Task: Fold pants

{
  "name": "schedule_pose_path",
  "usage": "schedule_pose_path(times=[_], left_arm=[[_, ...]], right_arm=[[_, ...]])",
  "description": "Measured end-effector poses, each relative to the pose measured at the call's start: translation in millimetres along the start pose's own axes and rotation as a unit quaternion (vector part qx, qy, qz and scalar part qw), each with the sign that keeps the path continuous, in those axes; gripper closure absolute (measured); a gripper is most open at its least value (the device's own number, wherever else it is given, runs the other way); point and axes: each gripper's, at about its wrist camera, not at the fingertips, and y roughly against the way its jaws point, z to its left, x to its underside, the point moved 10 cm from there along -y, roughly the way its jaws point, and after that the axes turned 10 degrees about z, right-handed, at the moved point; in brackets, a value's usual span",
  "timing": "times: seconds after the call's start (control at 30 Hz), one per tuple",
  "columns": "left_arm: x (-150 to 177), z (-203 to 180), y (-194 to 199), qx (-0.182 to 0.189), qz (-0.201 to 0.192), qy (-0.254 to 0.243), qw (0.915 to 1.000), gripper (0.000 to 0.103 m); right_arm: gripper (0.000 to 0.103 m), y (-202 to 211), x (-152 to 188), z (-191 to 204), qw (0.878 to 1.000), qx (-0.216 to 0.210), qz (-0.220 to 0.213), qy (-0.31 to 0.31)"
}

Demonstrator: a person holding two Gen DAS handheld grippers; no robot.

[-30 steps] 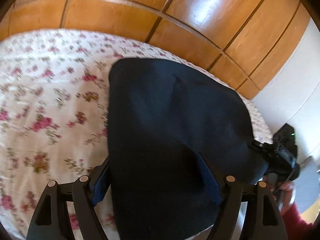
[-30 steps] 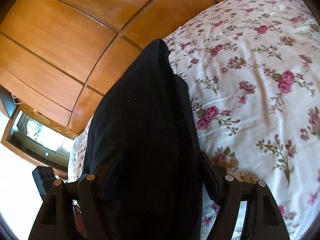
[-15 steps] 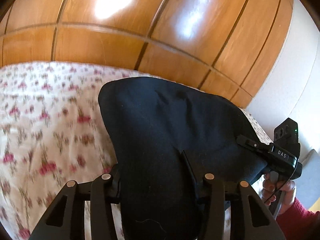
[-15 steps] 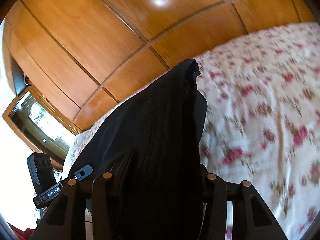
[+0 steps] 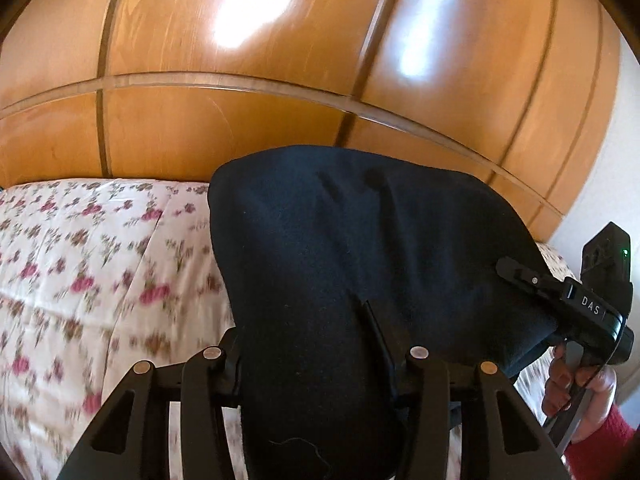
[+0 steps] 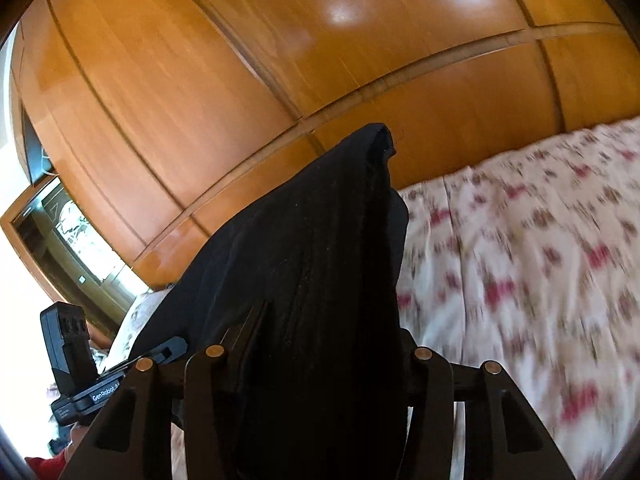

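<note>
Both my grippers, left gripper (image 5: 316, 360) and right gripper (image 6: 316, 360), just clamped onto the pants (image 5: 360, 264) and lifted them off the bedspread (image 5: 80, 264); fold's underway.

My left gripper (image 5: 316, 364) has matte black linkage arms with copper-coloured rivets. My right gripper (image 5: 520, 280) carries white "DAS" lettering, a green light, and what looks like a red sleeve (image 5: 600, 444) below it.
</note>
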Motion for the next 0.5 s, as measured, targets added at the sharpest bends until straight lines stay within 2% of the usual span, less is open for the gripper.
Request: schedule_pose_path(times=[0.13, 0.23, 0.33, 0.4, 0.43, 0.5], left_arm=[[-22.7, 9.7, -33.5, -0.010, 0.010, 0.007, 0.9999, 0.054], [-24.4, 12.2, -55.1, -0.026, 0.019, -0.002, 0.9995, 0.053], [-18.2, 11.9, -61.0, -0.048, -0.010, -0.040, 0.9980, 0.047], [-10.3, 9.8, -65.7, -0.065, -0.035, -0.067, 0.9950, 0.041], [-9.9, 11.7, -67.4, -0.065, -0.037, -0.062, 0.9952, 0.040], [-10.5, 17.9, -67.4, -0.068, -0.038, -0.044, 0.9960, 0.026]], right_arm=[[0.054, -28.8, -26.5, -17.8, 1.000, 0.013, -0.004, 0.002], [0.053, -50.6, -29.3, -36.0, 0.999, 0.033, 0.007, 0.000], [0.047, -62.8, -18.7, -53.1, 0.999, 0.050, 0.007, -0.003], [0.045, -63.8, -16.7, -61.8, 0.999, 0.029, 0.006, -0.031], [0.042, -63.9, -16.4, -63.5, 0.999, 0.027, 0.005, -0.034], [0.039, -63.7, -15.7, -64.6, 0.999, 0.035, 0.004, -0.033]])
